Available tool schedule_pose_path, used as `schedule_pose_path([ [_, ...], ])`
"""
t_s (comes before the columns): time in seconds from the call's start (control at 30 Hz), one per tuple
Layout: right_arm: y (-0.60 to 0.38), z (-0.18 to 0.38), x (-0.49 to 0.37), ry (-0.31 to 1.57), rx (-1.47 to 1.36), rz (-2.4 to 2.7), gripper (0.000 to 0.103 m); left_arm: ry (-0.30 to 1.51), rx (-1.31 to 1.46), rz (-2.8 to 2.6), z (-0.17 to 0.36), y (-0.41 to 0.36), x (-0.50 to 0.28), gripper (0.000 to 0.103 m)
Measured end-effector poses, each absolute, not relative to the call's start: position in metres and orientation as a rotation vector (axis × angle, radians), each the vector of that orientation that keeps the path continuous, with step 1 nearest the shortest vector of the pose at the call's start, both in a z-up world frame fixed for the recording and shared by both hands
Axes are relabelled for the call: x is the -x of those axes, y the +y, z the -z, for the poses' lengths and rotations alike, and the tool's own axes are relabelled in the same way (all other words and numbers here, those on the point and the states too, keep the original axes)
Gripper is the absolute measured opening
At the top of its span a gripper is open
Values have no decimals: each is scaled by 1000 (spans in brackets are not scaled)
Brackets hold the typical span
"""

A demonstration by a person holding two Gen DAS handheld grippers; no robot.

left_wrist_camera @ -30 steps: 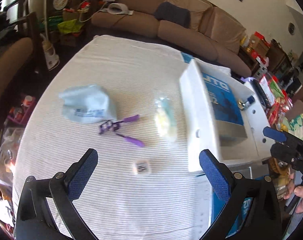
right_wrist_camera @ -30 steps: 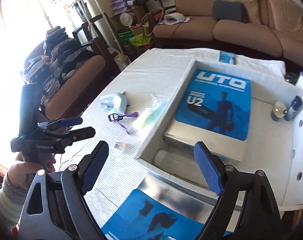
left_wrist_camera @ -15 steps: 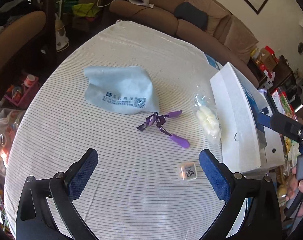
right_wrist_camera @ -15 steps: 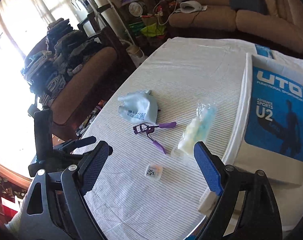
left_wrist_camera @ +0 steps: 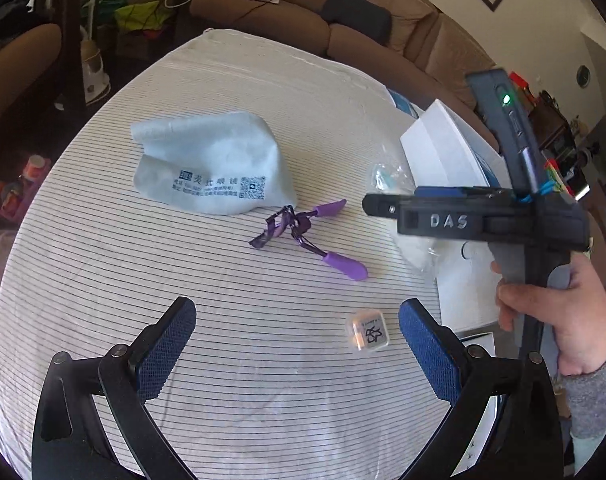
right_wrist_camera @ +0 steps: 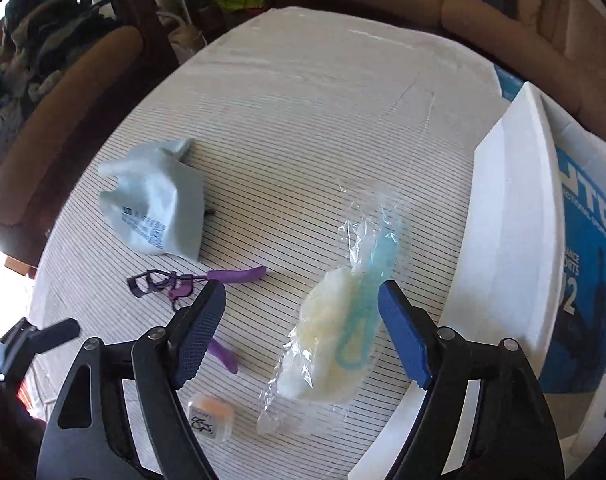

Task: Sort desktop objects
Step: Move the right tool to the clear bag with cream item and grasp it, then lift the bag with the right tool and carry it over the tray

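Having swung off the white box (right_wrist_camera: 515, 240), the right claw (right_wrist_camera: 299, 332) narrows, not yet pinching, over the clear plastic packet of cotton swabs (right_wrist_camera: 335, 340) on the striped bench (right_wrist_camera: 303, 120); left claw (left_wrist_camera: 295, 344) spread, empty.

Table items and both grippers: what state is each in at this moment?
Light blue cloth: crumpled, lying on the striped tablecloth.
Purple eyelash curler: lying flat, handles spread.
Clear plastic bag: on the table, between the right gripper's closing jaws, not yet pinched.
Small clear case: closed, untouched.
White box: open-topped, blue UTO package inside.
Left gripper: open, empty.
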State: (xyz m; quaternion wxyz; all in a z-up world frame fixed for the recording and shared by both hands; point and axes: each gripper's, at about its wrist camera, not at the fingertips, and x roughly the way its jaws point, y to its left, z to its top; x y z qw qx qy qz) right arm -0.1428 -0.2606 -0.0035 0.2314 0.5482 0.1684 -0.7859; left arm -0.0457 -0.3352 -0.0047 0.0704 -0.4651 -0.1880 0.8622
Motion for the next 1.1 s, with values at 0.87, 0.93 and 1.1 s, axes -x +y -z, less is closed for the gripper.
schedule_pose_path([
  [0.87,-170,-85,90,-311,-1229,1825,22,-915,956,-2221,-25,-316,37,103],
  [0.93,-150,-80,87,-459,-1204,1772,23,-945,887,-2138,-30,-311,34,103],
  [1.1,-131,-65,82,-609,-1187,1747,23,-872,837,-2099,-58,-288,29,103],
])
